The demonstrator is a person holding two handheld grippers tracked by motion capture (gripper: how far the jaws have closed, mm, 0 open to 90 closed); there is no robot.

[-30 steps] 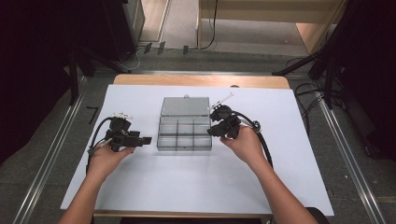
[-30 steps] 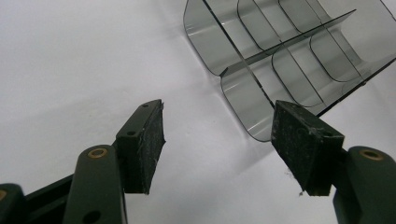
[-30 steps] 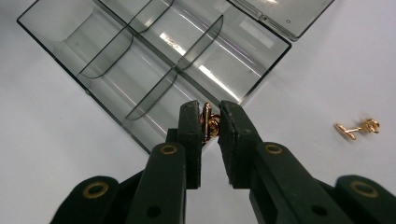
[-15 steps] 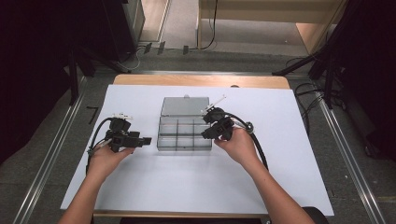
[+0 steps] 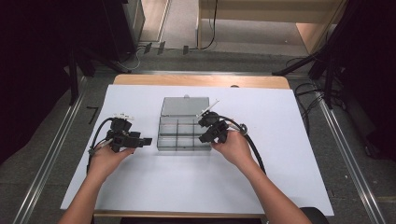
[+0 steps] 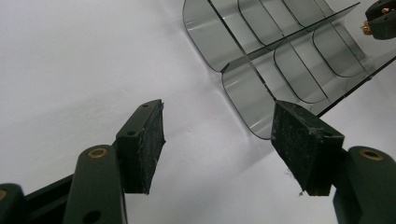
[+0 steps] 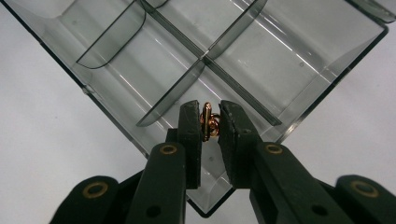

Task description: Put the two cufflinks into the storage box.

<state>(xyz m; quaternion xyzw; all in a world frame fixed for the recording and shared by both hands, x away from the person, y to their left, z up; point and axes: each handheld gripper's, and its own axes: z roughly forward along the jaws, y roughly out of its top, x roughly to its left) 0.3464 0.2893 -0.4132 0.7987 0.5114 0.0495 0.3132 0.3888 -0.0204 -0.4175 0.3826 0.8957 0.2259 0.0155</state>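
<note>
I am pinching a small copper-coloured metal piece (image 7: 208, 122) between the pads of my right gripper (image 7: 209, 122), jaws nearly together and clamping it from both sides. The piece is sitting upright in that grip, hanging over the near corner compartment of the clear compartment box (image 7: 299, 60); I cannot tell whether it is touching the box floor. From the right gripper view, the dividers are running off diagonally beneath the jaws, and the box's corner is pointing down toward me.

In the high view the right gripper (image 5: 208, 131) is hovering over the right-hand edge of the compartment box (image 5: 180, 128), my right hand (image 5: 233, 148) wrapping around its body and the cable trailing off toward the table edge. The box is resting on the white table sheet (image 5: 289, 154), its lid (image 5: 185, 106) lying open flat behind it.

I am holding my left gripper (image 5: 128, 139) just left of the box, apart from it, with my left hand (image 5: 108, 157) behind it. In the left gripper view its jaws are standing wide apart with nothing between the pads (image 6: 148, 140), and the box's curved compartment walls (image 6: 261, 56) are lying ahead of them.
</note>
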